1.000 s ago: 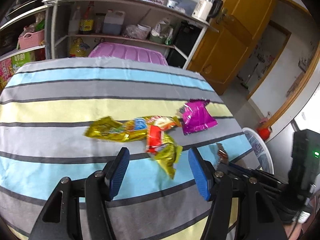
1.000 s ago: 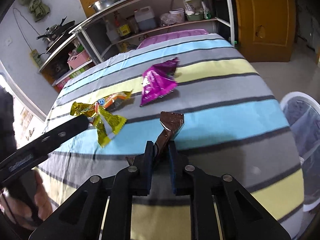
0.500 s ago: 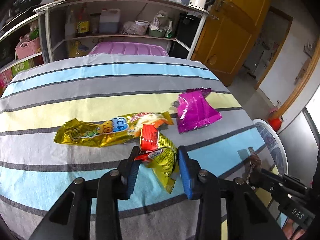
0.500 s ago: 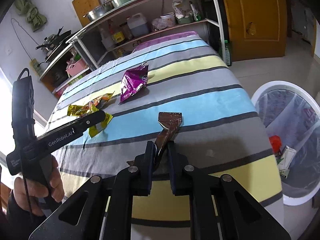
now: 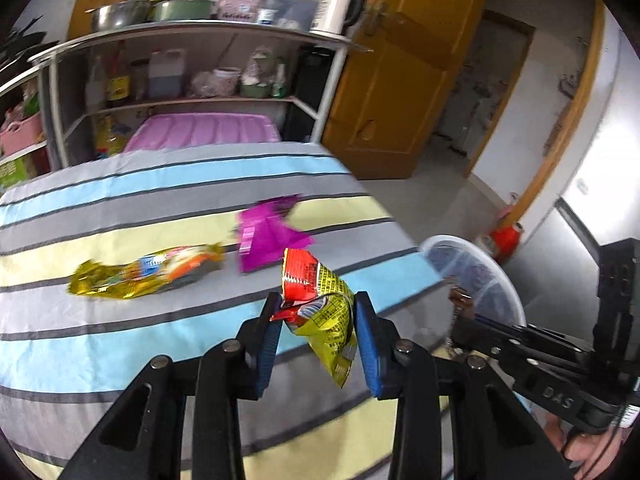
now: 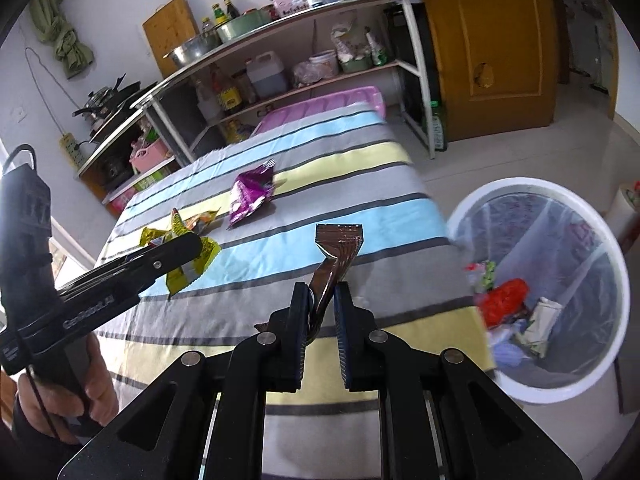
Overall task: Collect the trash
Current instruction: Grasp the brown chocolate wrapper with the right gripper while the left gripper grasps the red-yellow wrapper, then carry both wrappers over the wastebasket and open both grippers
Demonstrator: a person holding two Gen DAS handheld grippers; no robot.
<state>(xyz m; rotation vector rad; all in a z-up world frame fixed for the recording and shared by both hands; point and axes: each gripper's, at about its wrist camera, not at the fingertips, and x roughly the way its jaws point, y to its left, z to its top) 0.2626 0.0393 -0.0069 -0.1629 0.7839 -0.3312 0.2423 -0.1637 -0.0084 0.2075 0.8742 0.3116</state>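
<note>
My left gripper point(image 5: 316, 320) is shut on a crumpled red and yellow wrapper point(image 5: 320, 304), lifted off the striped tablecloth point(image 5: 120, 344). My right gripper point(image 6: 322, 312) is shut on a brown foil wrapper point(image 6: 338, 246) that sticks up from its blue pads. A long gold wrapper point(image 5: 144, 274) and a magenta wrapper point(image 5: 268, 238) lie flat on the cloth. In the right wrist view the left gripper point(image 6: 176, 246) hangs over the table's left side with the yellow wrapper point(image 6: 194, 270) dangling from it, and the magenta wrapper point(image 6: 250, 194) lies beyond.
A white bin point(image 6: 600, 372) lined with a clear bag stands on the floor off the table's right edge, with trash inside; it also shows as the bin point(image 5: 480, 264). Behind the table stand a loaded shelf unit point(image 6: 280, 76), a pink lid point(image 5: 200, 132) and a wooden door point(image 5: 400, 92).
The left gripper closed on the red and yellow wrapper and lifted it off the cloth toward the right. The right gripper carried the brown wrapper right, bringing the bin into fuller view.
</note>
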